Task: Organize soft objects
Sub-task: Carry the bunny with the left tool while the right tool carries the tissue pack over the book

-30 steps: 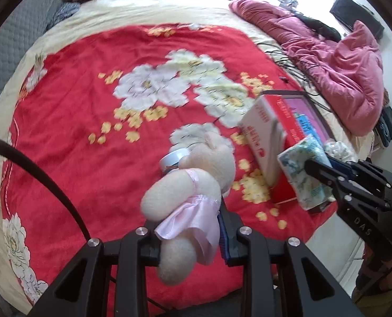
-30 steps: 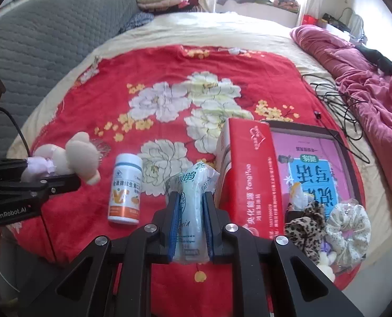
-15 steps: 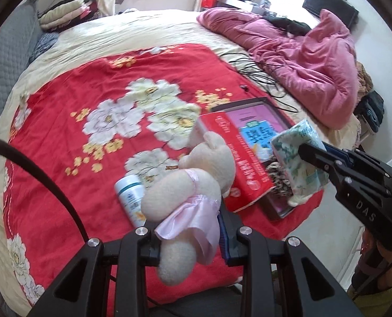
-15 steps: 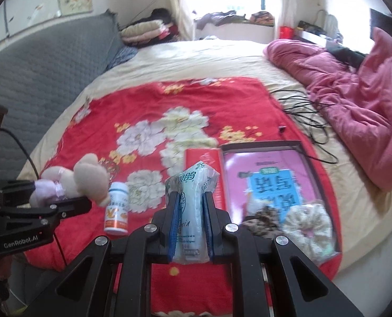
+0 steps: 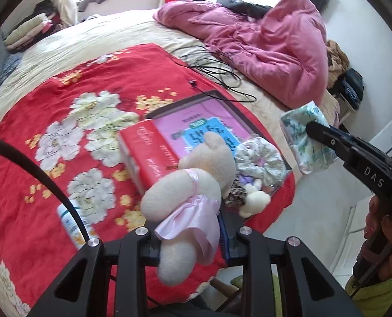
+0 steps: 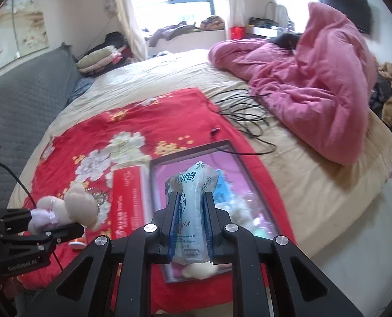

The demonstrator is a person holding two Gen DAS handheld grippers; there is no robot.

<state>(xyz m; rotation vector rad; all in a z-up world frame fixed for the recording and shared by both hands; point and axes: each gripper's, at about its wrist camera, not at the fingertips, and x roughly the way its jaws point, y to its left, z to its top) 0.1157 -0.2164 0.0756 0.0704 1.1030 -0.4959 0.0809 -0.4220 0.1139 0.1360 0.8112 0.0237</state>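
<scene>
My left gripper [image 5: 189, 233] is shut on a cream plush bear in a pink skirt [image 5: 193, 185], held above the bed's near edge; the bear also shows in the right wrist view [image 6: 74, 208]. My right gripper [image 6: 192, 206] is shut on a pale blue tissue pack [image 6: 193, 198], held above a dark-framed tray with a pink lining [image 6: 193, 155]. The pack also shows in the left wrist view [image 5: 305, 137]. The tray [image 5: 214, 97] holds a floral scrunchie [image 5: 259, 158], a leopard scrunchie [image 5: 234, 194] and a small cream plush [image 5: 254, 202].
A red tissue box [image 5: 145, 153] lies left of the tray on the red floral blanket [image 5: 37, 121]. A white pill bottle [image 5: 73, 222] lies near the blanket's front edge. Black cables [image 6: 243, 111] and a pink duvet [image 6: 314, 89] lie beyond. Floor is to the right.
Both grippers have pulled back and swung right with their loads, so the tray and the bed's right edge now sit in front. Both grips are unchanged.
</scene>
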